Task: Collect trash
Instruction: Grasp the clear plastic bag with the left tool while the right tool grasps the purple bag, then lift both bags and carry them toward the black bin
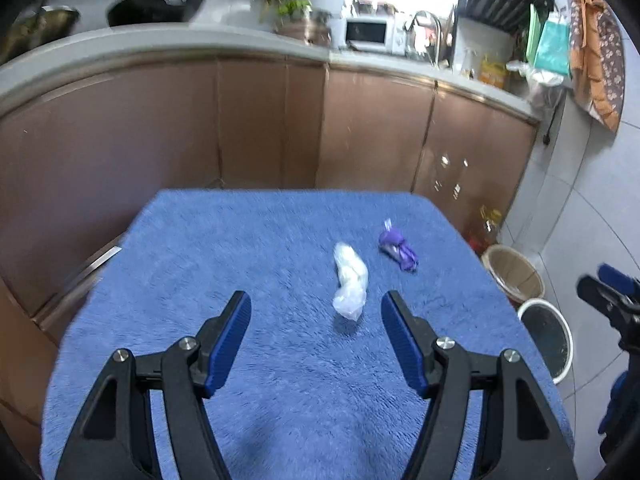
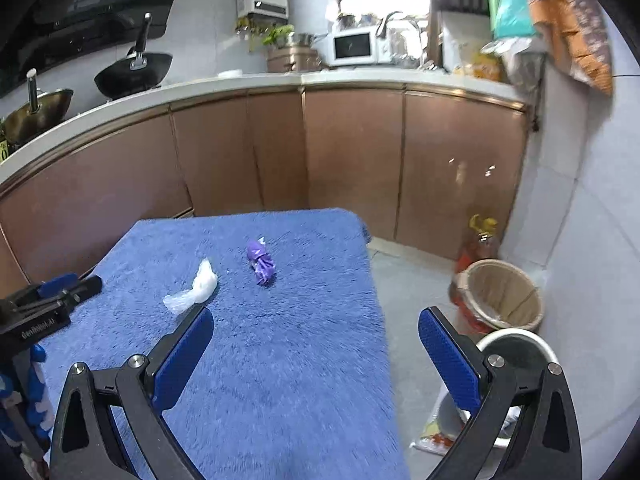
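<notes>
Kitchen cabinets back a blue-toweled table (image 1: 280,380) where a white plastic wad (image 1: 350,282) and purple wrapper (image 1: 398,250) lie mid-frame. Left gripper (image 1: 316,314) and right gripper (image 2: 316,330) hang empty, jaws apart; flimsy film could slip or snag pile.

The near end of the tabletop (image 1: 280,420) is cut off by the lower edge in both views. The right tongs (image 1: 612,300) are cropped at 3 o'clock in the left view. The white bin (image 2: 516,336) is partly hidden behind a finger (image 2: 448,360), and its contents cannot be told.

Both tools (left (image 1: 316,306), right (image 2: 316,322)) agape
</notes>
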Tool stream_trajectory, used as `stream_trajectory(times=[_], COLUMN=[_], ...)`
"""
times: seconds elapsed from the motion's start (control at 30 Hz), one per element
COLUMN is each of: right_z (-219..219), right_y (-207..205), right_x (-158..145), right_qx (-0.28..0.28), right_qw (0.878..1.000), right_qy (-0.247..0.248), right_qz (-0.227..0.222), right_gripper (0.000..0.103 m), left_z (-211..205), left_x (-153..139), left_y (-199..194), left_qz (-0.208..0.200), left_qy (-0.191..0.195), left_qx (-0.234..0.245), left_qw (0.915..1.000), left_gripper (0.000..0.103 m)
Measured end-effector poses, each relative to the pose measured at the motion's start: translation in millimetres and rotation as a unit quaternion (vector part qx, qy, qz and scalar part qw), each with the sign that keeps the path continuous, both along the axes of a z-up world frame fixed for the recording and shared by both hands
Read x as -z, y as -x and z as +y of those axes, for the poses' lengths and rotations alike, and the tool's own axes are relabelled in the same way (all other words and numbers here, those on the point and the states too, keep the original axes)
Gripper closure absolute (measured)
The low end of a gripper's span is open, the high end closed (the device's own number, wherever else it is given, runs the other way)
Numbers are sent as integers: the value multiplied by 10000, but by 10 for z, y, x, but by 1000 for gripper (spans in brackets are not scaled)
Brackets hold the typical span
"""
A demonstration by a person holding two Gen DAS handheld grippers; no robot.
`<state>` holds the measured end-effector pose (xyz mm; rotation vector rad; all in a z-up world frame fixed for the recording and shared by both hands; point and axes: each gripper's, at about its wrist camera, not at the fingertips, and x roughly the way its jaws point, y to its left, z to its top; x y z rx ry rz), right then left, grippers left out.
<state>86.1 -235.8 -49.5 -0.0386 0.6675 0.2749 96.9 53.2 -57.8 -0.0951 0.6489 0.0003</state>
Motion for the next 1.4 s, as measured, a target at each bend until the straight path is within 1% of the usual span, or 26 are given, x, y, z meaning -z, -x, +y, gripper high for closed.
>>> stream_trajectory(times=[0.1, 0.2, 0.33, 0.43, 0.53, 0.57, 0.6, 0.63, 0.77, 0.83, 1.0, 1.07, 1.1, 1.27, 1.4], right_z=[132, 259, 409, 500, 589, 640, 696, 734, 919, 987, 1088, 1114, 1120, 1137, 1139], right_y=[-297, -604, -1016, -1260, -1484, -1561, -1615, -1638, -1804, -1845, -1857, -1856, -1854, -1863, -1869], right_x=[145, 290, 508, 658, 803, 862, 907, 930, 1038, 1091, 1205, 1217, 1215, 1251, 1248], right_qx=[-228, -508, -776, -992, -1180, -1243, -1282, -1317, -1497, -1536, -1633, -1659, -1663, -1651, -1633], right_qw=[9996, 9980, 9941, 9899, 9844, 9827, 9820, 9815, 9778, 9772, 9755, 9755, 9759, 9756, 9762], right_qy=[-57, -226, -457, -620, -788, -789, -752, -715, -581, -510, -431, -352, -320, -277, -288], right_qz=[159, 318, 605, 807, 1044, 1126, 1167, 1192, 1346, 1378, 1412, 1400, 1377, 1421, 1394], right_gripper=[0, 1, 16, 28, 36, 39, 39, 39, 45, 46, 56, 62, 63, 71, 73], left_z=[-74, -172, -227, -232, -217, -208, -194, -172, -116, -73, 53, 103, 125, 218, 204], left_x=[181, 367, 602, 749, 879, 914, 953, 968, 984, 1004, 1032, 1041, 1039, 1050, 1038], left_y=[-279, -626, -1043, -1314, -1488, -1531, -1560, -1572, -1560, -1520, -1496, -1477, -1468, -1431, -1443], left_qz=[273, 557, 858, 1048, 1179, 1214, 1245, 1205, 1095, 1044, 1004, 998, 995, 985, 983], left_qy=[115, 250, 352, 401, 460, 462, 471, 496, 702, 812, 1122, 1188, 1215, 1288, 1315], left_qx=[357, 728, 912, 954, 1004, 986, 962, 936, 938, 914, 805, 770, 757, 733, 734], left_qw=[9989, 9955, 9915, 9891, 9869, 9866, 9864, 9870, 9871, 9870, 9853, 9849, 9847, 9840, 9837], left_gripper=[37, 37, 38, 38, 39, 41, 46, 48, 54, 56, 68, 71, 72, 73, 73])
